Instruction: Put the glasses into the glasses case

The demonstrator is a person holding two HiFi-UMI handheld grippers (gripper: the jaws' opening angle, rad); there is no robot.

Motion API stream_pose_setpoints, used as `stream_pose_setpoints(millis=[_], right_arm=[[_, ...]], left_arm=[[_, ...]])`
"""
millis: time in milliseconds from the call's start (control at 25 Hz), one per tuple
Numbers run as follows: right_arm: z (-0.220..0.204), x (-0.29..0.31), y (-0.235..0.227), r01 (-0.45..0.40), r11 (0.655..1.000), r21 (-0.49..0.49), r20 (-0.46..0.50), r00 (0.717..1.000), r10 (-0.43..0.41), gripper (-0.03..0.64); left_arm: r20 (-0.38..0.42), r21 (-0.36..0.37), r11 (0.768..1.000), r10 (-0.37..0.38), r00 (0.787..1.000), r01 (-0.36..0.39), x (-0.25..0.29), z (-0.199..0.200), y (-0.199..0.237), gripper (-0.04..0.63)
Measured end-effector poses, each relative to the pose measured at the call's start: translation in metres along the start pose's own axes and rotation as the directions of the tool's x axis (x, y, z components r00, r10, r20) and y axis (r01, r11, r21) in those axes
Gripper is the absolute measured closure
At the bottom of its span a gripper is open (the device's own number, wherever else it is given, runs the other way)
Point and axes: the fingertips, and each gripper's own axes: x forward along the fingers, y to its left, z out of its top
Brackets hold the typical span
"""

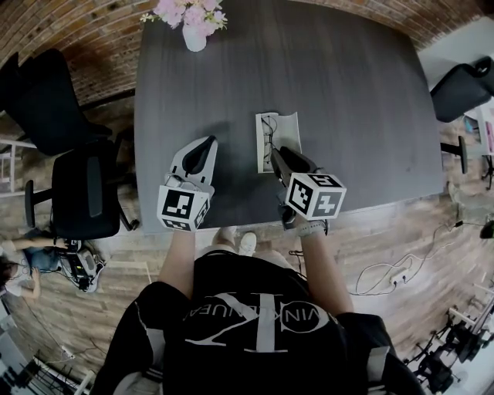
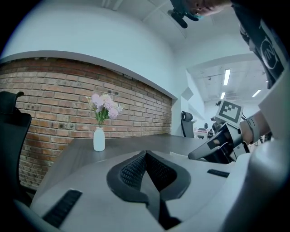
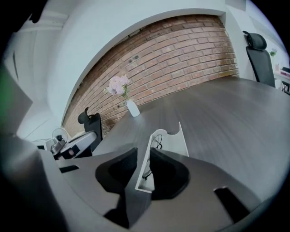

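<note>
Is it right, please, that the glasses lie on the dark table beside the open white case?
Not quite: the glasses lie inside the open white case, not beside it; the case itself rests on the dark table. The head view shows this.

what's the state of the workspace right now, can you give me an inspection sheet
surface: dark table, no spills seen
job's things: white glasses case lies open near the front edge; glasses lie inside it
clutter: vase of pink flowers at the far edge
grippers: left tool shut, nothing in it, left of the case; right tool has its jaws apart with the case's near end showing between them, contact unclear
cables: loose cable on the floor at the right; none seen on the table
surroundings: brick wall, black office chair at the left, second chair at the right
</note>
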Motion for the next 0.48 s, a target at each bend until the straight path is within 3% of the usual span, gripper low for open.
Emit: stream_pose_setpoints(millis=[200,480], right_arm=[[0.008,-0.014,0.007,-0.014,0.999,-0.051,0.062,0.998,0.017,0.557],[0.018,-0.036,0.020,-0.086,0.995,-0.051,0.152,0.984,0.093,0.576]], left_arm=[[0.017,0.008,1.000,0.019,1.000,-0.019,-0.013,0.007,-0.004,0.580],[0.040,0.016,0.999,0.027,0.999,-0.027,-0.027,0.019,-0.013,0.580]])
